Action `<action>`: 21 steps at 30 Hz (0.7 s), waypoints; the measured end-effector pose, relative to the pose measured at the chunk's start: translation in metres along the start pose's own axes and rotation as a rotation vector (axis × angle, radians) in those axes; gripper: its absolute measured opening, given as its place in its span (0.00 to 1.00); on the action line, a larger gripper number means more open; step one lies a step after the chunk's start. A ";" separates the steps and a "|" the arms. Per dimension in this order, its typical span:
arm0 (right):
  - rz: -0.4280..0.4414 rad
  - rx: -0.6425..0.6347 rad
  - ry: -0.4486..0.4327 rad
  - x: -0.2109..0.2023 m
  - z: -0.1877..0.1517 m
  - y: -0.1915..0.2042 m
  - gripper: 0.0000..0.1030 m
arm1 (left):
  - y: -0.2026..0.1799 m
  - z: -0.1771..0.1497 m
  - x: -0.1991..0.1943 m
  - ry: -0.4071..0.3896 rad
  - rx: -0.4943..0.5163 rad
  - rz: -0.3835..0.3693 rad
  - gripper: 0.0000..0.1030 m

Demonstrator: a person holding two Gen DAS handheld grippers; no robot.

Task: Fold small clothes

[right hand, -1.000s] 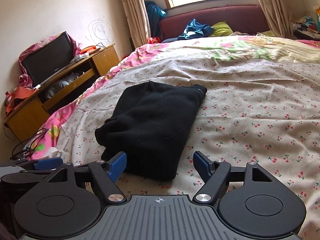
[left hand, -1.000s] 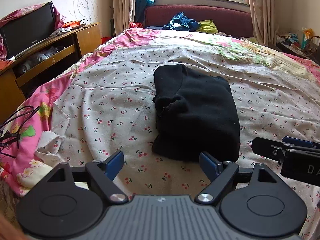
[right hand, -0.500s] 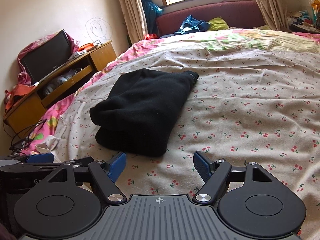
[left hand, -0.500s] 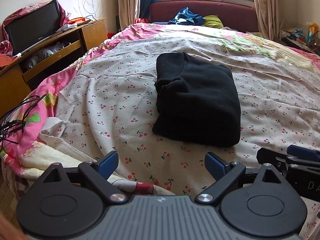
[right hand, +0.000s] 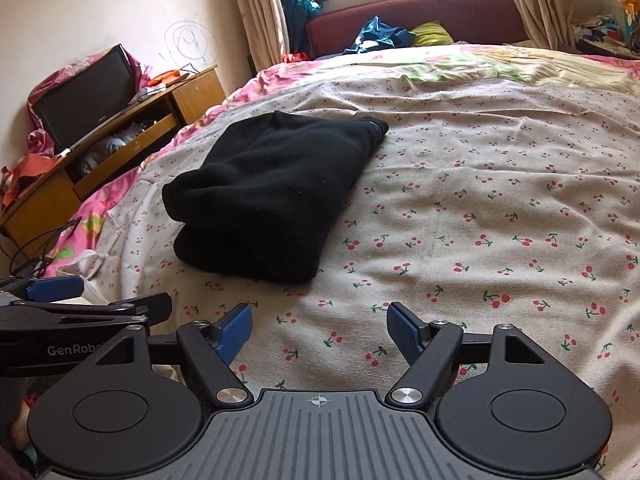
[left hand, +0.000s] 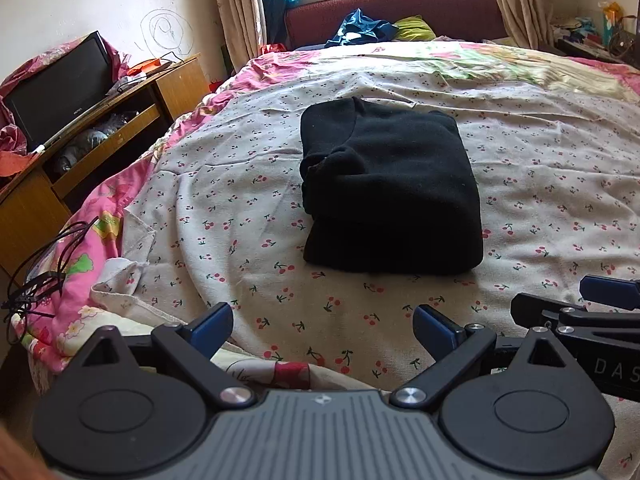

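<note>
A black garment [left hand: 390,188] lies folded into a thick rectangle on the cherry-print sheet [left hand: 240,184]. It also shows in the right wrist view [right hand: 268,196], left of centre. My left gripper [left hand: 322,326] is open and empty, over the bed's near edge, well short of the garment. My right gripper [right hand: 320,330] is open and empty, also short of the garment. Each gripper shows at the edge of the other's view: the right one [left hand: 580,312] and the left one [right hand: 80,300].
A wooden TV stand [left hand: 100,128] with a black TV [left hand: 60,84] stands left of the bed. Cables [left hand: 36,276] hang at the bed's left edge. Blue and yellow clothes [left hand: 372,28] lie by the maroon headboard [left hand: 400,8]. A cluttered nightstand [left hand: 592,36] is far right.
Both grippers have pulled back from the folded garment toward the near edge of the bed, so it looks farther away. The garment has not moved. Both stay open.
</note>
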State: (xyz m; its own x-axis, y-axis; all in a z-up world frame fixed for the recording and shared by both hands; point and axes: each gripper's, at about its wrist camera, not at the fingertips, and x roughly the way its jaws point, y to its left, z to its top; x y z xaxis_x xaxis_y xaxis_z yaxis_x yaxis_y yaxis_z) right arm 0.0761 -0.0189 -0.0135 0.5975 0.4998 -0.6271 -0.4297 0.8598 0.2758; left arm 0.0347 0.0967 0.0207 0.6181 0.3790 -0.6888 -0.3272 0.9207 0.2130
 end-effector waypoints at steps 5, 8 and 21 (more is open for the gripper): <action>-0.005 0.009 0.010 0.002 -0.003 -0.003 0.73 | -0.002 -0.002 0.002 0.008 0.015 0.009 1.00; -0.005 0.011 0.015 0.003 -0.004 -0.003 0.73 | -0.003 -0.002 0.002 0.012 0.018 0.009 1.00; -0.004 0.018 0.019 0.004 -0.006 -0.004 0.73 | -0.004 -0.004 0.002 0.011 0.017 0.009 1.00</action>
State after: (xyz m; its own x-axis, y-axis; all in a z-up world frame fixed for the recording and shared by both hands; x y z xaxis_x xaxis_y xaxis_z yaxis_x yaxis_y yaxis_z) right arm 0.0762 -0.0213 -0.0221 0.5857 0.4947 -0.6420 -0.4152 0.8634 0.2866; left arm 0.0347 0.0935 0.0157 0.6071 0.3864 -0.6943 -0.3204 0.9187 0.2311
